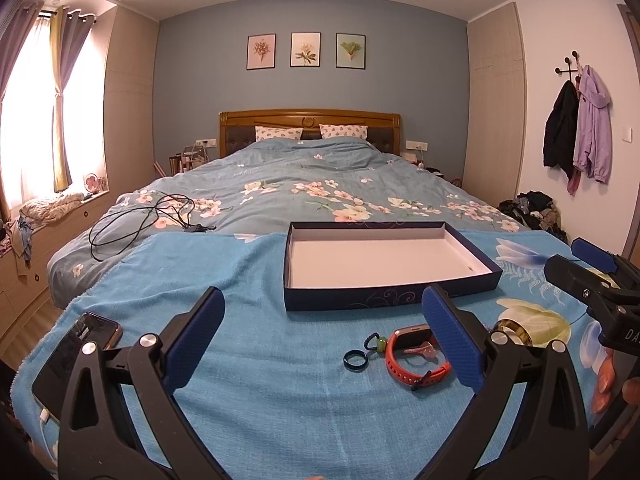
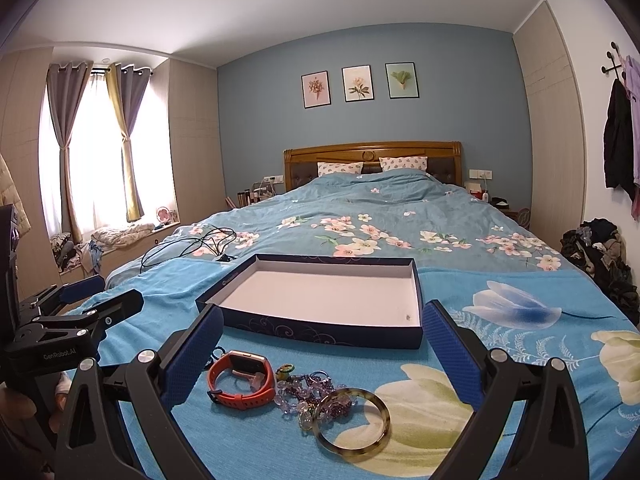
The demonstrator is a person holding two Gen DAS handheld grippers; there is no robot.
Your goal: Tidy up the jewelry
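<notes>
An empty dark blue box with a white inside lies on the blue towel on the bed. In front of it lies the jewelry: an orange watch band, a dark ring, a small green charm, a purple bead bracelet and a tortoiseshell bangle. My left gripper is open and empty above the towel, left of the watch band. My right gripper is open and empty, straddling the jewelry pile.
A phone with a cable lies at the towel's left edge. A black cable is coiled on the floral duvet behind the towel. Clothes are piled on the floor at the right.
</notes>
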